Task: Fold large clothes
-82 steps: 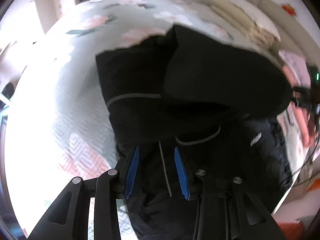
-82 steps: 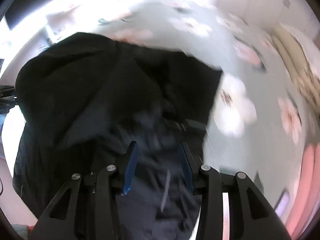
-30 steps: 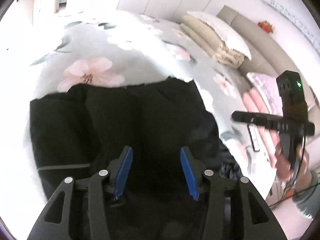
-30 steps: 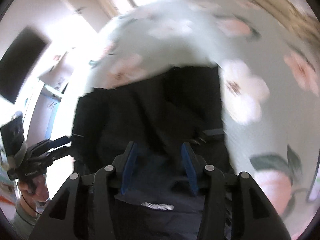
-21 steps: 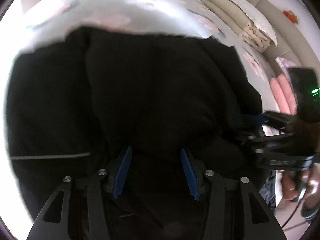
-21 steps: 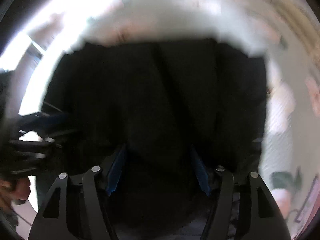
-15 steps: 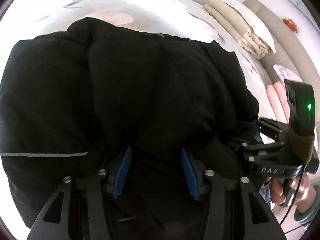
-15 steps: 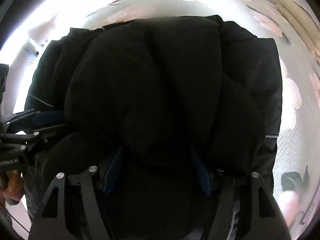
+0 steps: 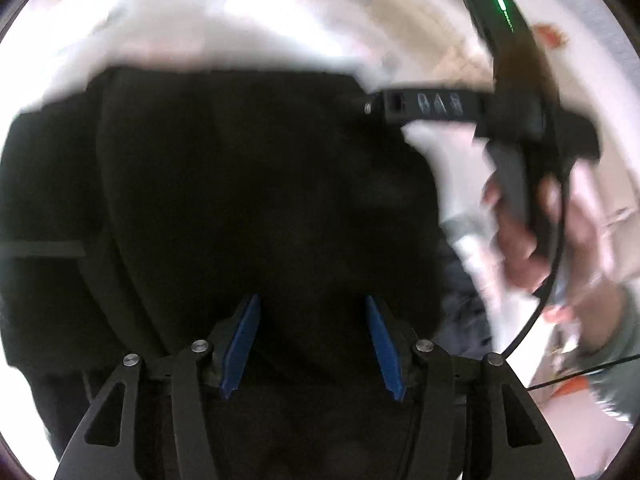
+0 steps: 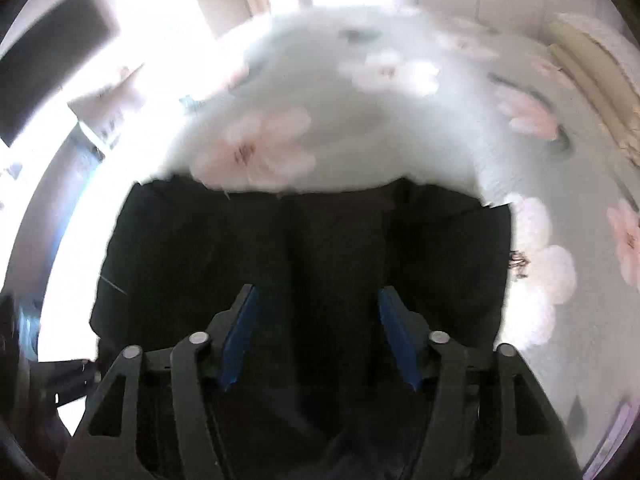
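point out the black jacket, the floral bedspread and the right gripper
black jacket [image 10: 328,240], right wrist view, middle panel of the fabric
floral bedspread [image 10: 360,128], right wrist view, pale green area beyond the jacket
right gripper [image 10: 318,332], right wrist view, midway between its blue fingertips

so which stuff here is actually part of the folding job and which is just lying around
Part of the job:
- black garment, folded on the bed
- left gripper, open above it
- right gripper, open above it

Just lying about:
- floral bedspread
- stacked cream bedding
- dark screen on the wall

Floral bedspread [image 10: 400,128] carries folded black garment [image 10: 320,240]; bedding stack [image 10: 592,72] beyond.
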Demonstrator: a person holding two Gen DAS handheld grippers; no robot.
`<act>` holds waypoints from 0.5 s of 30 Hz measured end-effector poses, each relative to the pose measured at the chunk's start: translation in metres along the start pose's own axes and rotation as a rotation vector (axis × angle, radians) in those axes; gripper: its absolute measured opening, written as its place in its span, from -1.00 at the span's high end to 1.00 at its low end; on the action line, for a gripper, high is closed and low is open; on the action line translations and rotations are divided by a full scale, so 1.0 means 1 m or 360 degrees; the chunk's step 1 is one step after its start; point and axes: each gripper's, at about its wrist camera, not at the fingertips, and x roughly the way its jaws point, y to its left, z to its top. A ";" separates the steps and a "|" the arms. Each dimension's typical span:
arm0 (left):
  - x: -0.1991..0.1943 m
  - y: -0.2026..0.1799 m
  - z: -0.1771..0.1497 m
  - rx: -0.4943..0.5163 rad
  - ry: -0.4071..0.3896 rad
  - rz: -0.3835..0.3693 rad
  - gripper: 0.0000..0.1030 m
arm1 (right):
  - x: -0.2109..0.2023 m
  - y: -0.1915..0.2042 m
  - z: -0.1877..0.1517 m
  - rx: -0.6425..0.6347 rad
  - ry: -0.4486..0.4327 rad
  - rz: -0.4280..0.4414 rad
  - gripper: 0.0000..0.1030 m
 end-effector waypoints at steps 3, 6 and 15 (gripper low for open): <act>0.020 0.015 -0.007 -0.0118 -0.0018 0.0005 -0.09 | 0.063 -0.012 -0.012 -0.0033 0.0209 -0.0033 -0.03; 0.015 0.022 -0.005 -0.0226 -0.0047 -0.0043 -0.09 | 0.066 -0.014 -0.012 -0.0056 0.0155 -0.0038 -0.03; -0.041 0.020 -0.041 -0.0317 -0.0165 -0.0055 -0.10 | -0.030 -0.032 -0.037 0.0012 -0.0045 0.0182 -0.27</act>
